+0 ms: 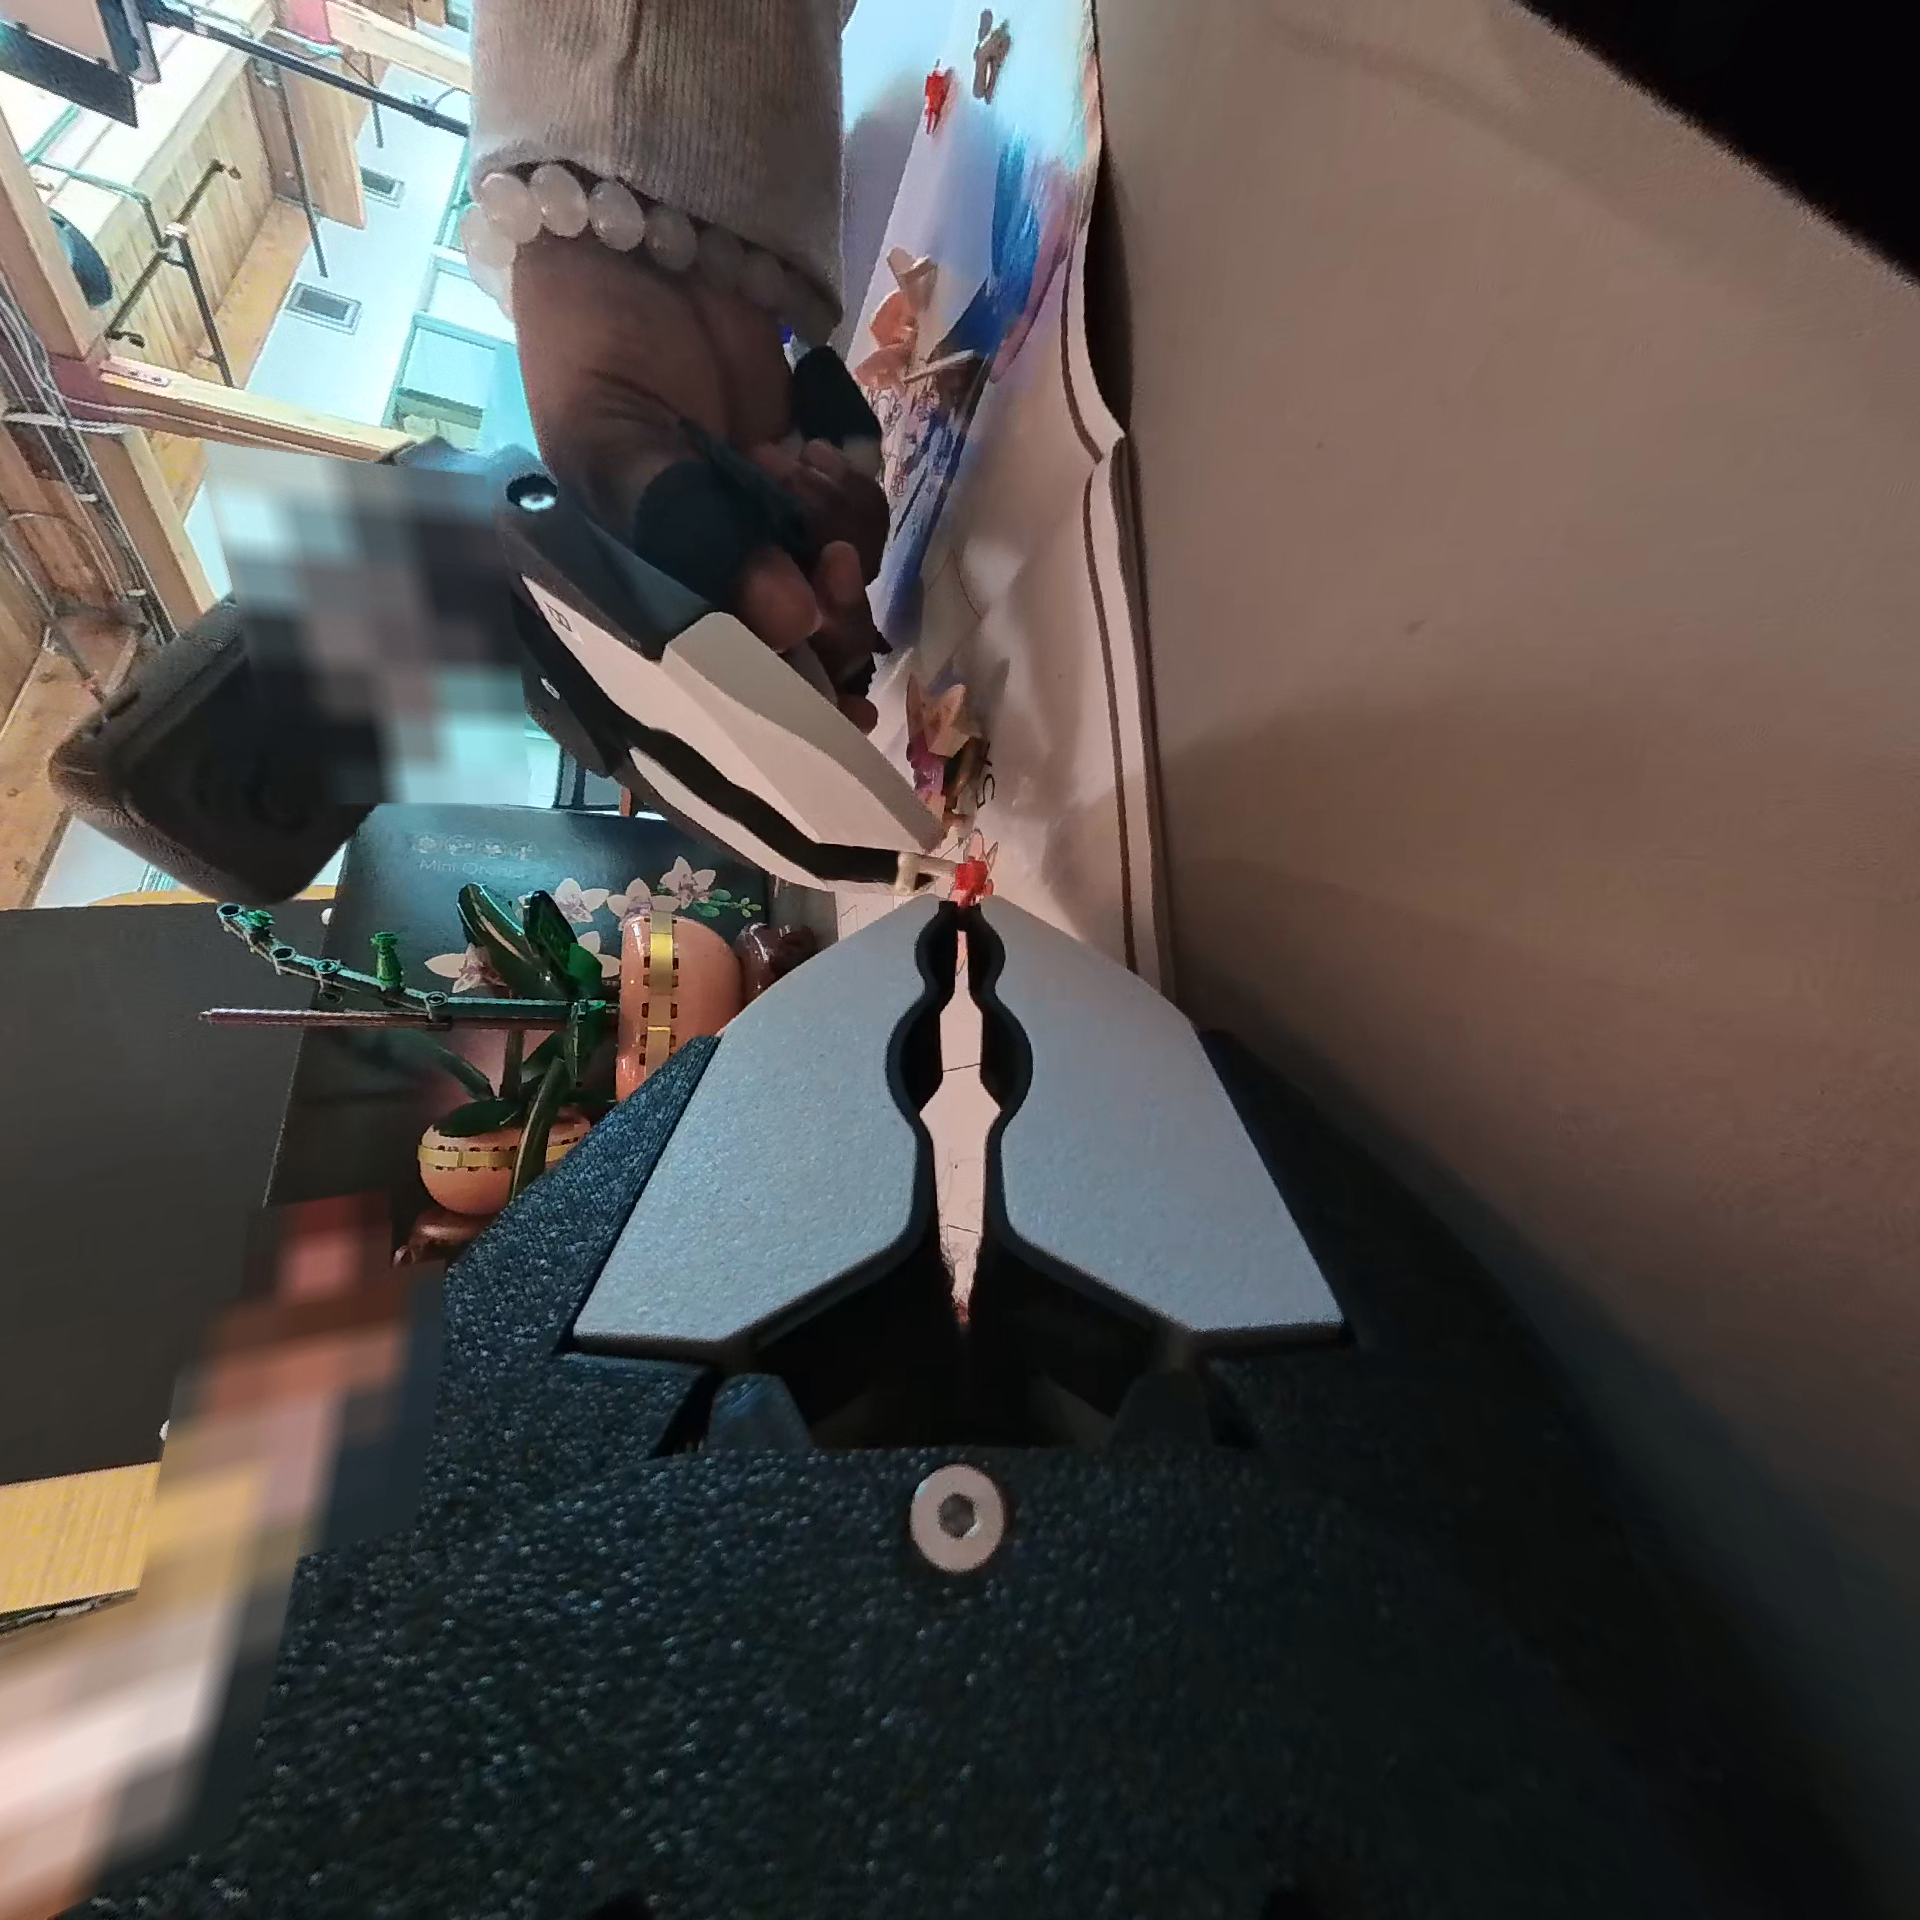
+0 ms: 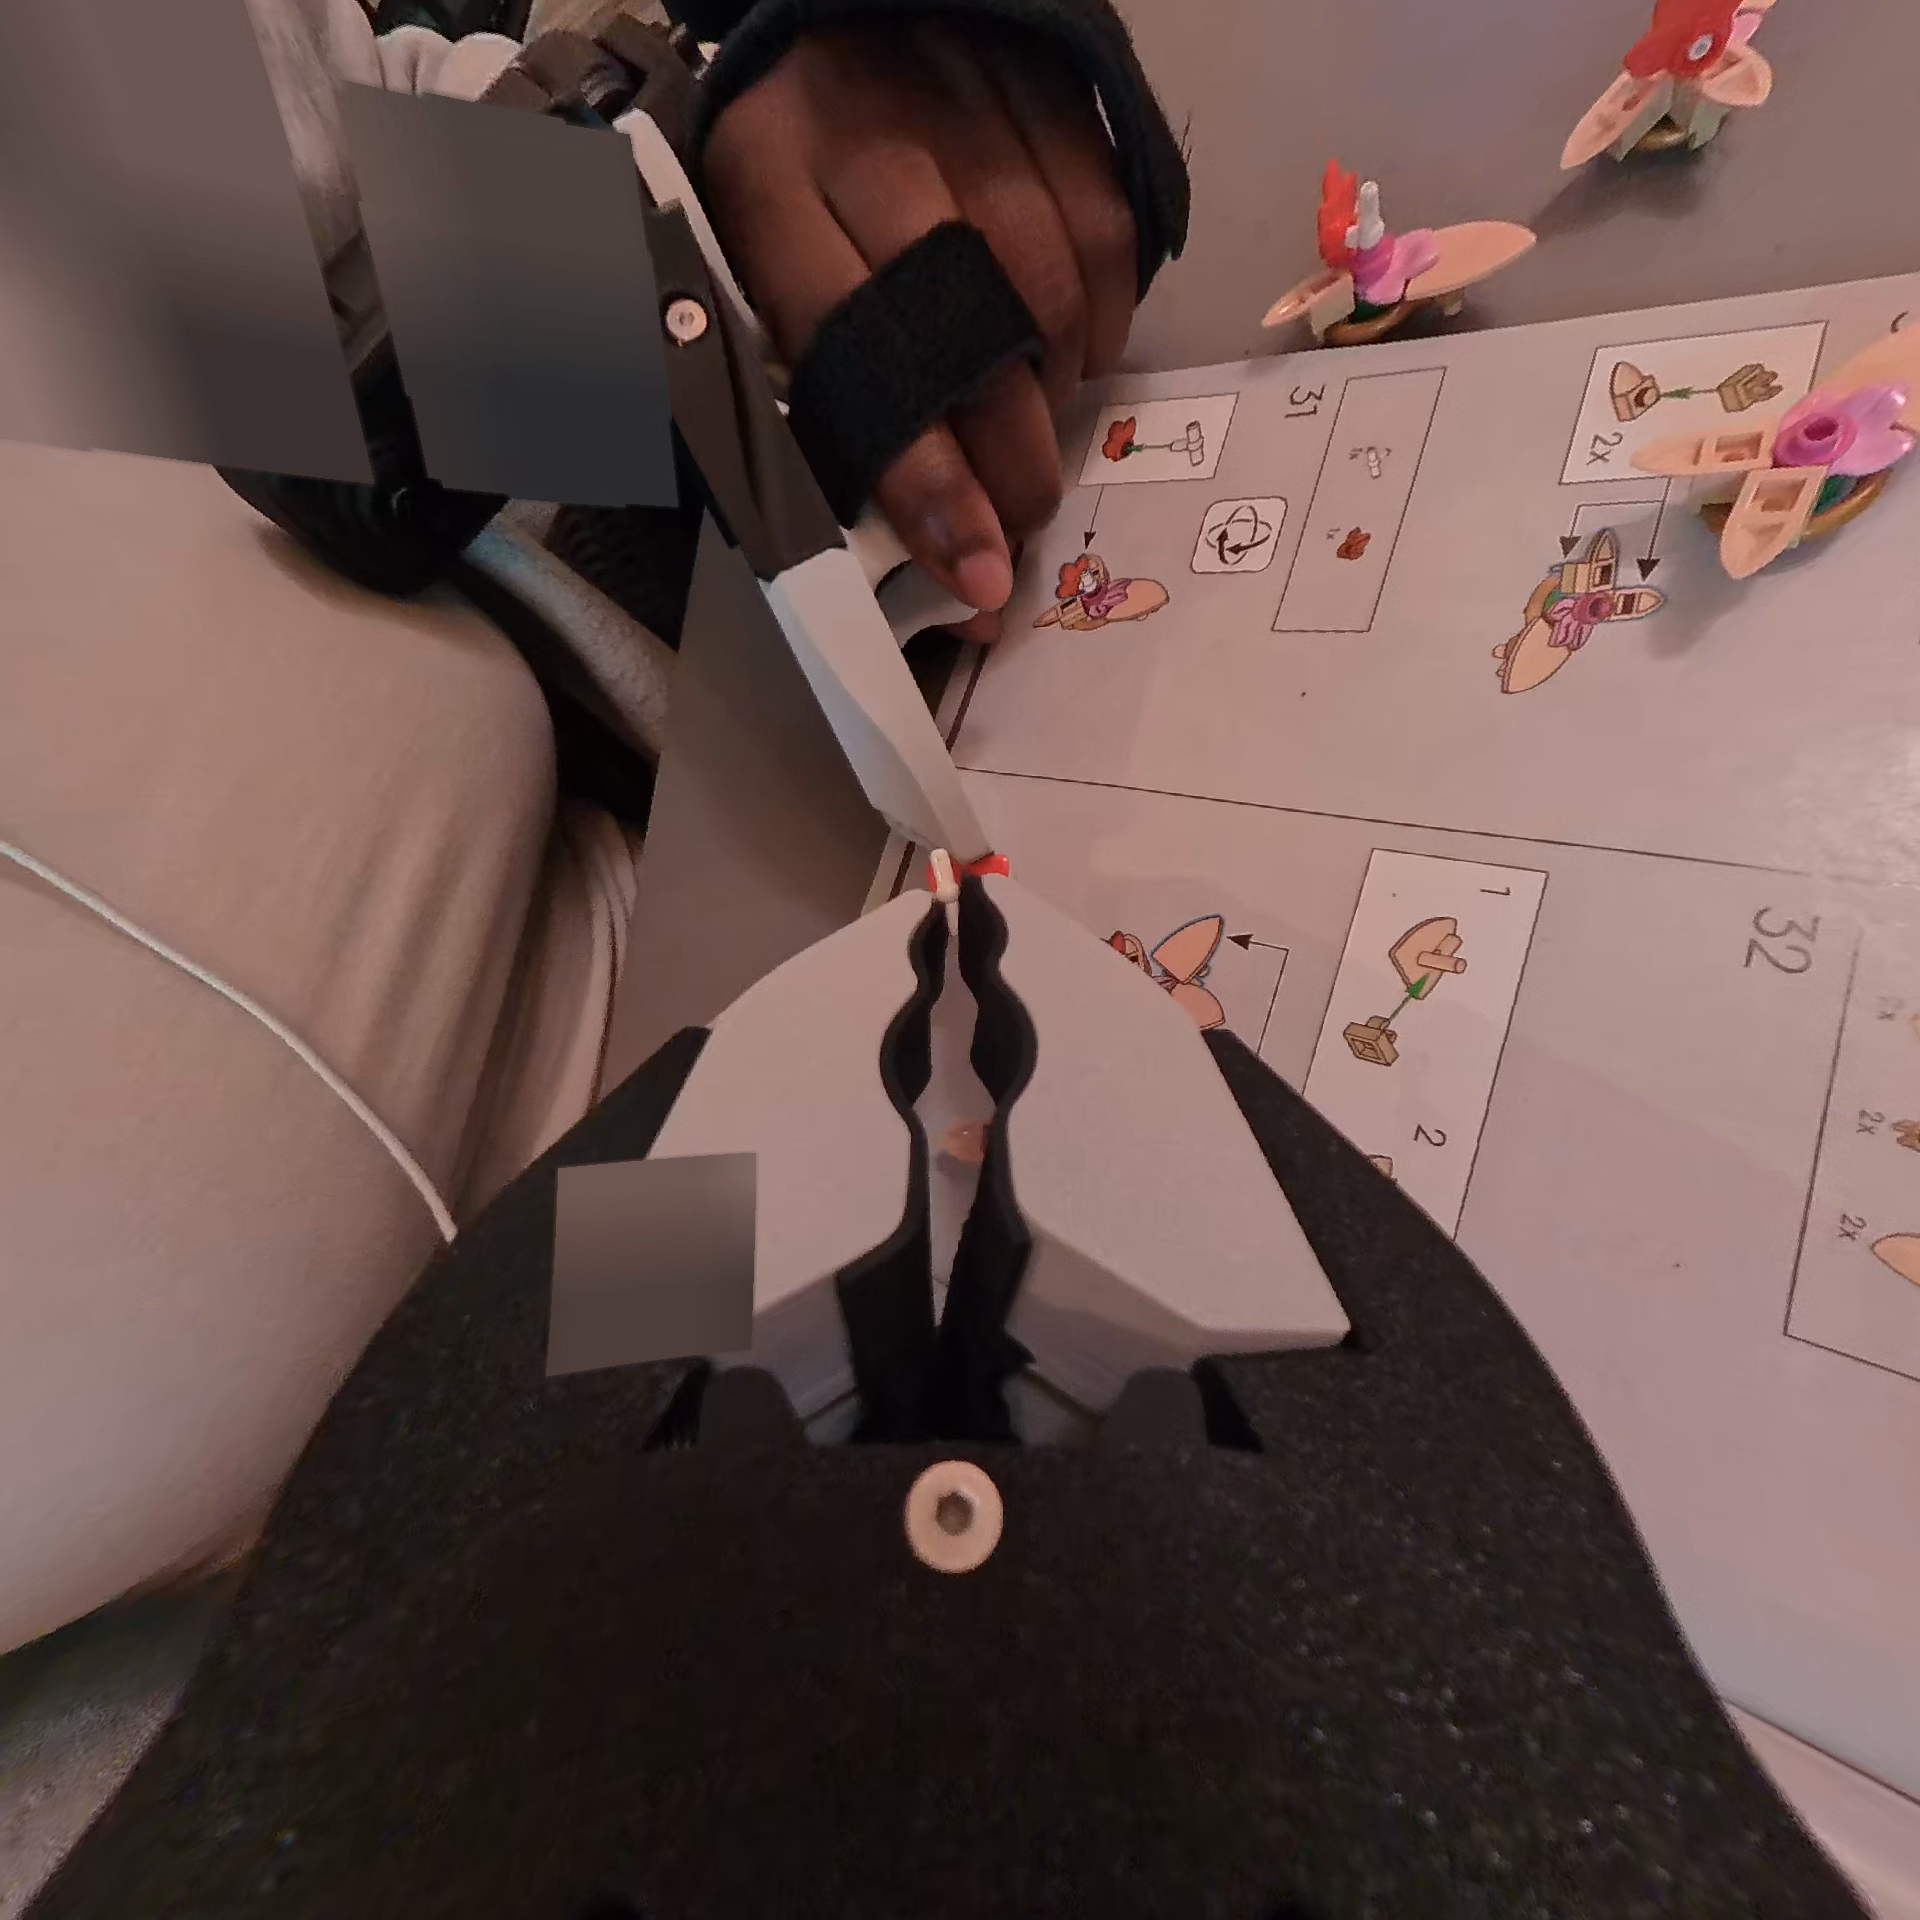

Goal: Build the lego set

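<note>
Two hand-held grippers meet tip to tip above the manual [image 2: 1351, 727].
The left hand-held gripper [image 1: 961, 904] pinches a red flower [image 1: 971, 878]; the right hand-held gripper [image 2: 951, 920] clamps a white stem [image 2: 943, 878] touching it.

You see a white bead bracelet [image 1: 623, 223] under a beige knitted sleeve [image 1: 665, 83]. Behind it stand timber beams [image 1: 125, 405] and pale windows [image 1: 457, 374]. A thin white cord [image 2: 229, 997] lies across beige fabric [image 2: 260, 727] beside the grey worktop [image 2: 1351, 125].
</note>
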Available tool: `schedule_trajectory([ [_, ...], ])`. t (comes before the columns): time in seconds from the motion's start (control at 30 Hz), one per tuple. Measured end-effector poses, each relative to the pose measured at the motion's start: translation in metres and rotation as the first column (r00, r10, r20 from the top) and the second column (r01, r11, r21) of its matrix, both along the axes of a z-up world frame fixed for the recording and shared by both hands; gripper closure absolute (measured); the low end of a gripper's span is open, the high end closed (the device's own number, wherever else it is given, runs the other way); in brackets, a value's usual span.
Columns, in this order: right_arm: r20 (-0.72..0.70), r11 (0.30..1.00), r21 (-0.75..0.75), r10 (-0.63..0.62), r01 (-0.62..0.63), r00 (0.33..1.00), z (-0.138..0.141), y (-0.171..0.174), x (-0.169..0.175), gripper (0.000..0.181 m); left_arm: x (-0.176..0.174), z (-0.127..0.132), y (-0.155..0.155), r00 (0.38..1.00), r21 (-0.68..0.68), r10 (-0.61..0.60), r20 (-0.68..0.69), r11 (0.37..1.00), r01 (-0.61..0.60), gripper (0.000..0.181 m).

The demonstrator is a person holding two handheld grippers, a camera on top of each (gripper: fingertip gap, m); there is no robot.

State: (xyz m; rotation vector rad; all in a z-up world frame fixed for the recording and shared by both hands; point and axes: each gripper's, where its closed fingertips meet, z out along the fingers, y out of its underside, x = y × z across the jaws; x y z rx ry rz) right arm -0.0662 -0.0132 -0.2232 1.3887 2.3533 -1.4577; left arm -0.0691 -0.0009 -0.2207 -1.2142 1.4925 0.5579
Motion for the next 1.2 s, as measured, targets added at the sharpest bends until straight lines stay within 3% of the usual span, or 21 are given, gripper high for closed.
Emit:
schedule_trajectory([
  [0.73,0.126,0.998,-0.053,0.027,-0.021,0.992,-0.002,-0.002,0.004,0.179,0.004,-0.002,-0.004,0.999,-0.035,-0.028,0.040,0.999,0.030,0.180],
  [1.2,0.108,0.989,0.145,0.014,-0.030,0.994,-0.012,-0.002,0.004,0.179,0.003,-0.009,-0.009,0.997,-0.155,-0.003,0.083,0.988,0.016,0.180],
])
